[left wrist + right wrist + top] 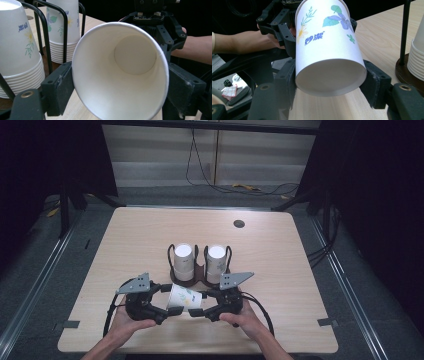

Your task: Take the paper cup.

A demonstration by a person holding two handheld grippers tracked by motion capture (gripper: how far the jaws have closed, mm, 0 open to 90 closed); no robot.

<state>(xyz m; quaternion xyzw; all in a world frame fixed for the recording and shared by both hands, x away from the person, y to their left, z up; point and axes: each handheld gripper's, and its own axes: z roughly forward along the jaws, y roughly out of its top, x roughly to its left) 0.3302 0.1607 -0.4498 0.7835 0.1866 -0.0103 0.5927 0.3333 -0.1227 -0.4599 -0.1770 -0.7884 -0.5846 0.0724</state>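
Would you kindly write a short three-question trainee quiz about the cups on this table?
1. How many stacks of upside-down cups stand in the black wire holder?
2. True or false: the paper cup stands upright on the table.
3. Which tongs grip the cup's open end: A left tongs, B right tongs?

Key: 1. Two. 2. False: it lies sideways, clamped between both tongs above the table. 3. A.

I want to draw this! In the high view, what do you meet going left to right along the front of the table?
Left gripper → paper cup lying on its side between both grippers → right gripper.
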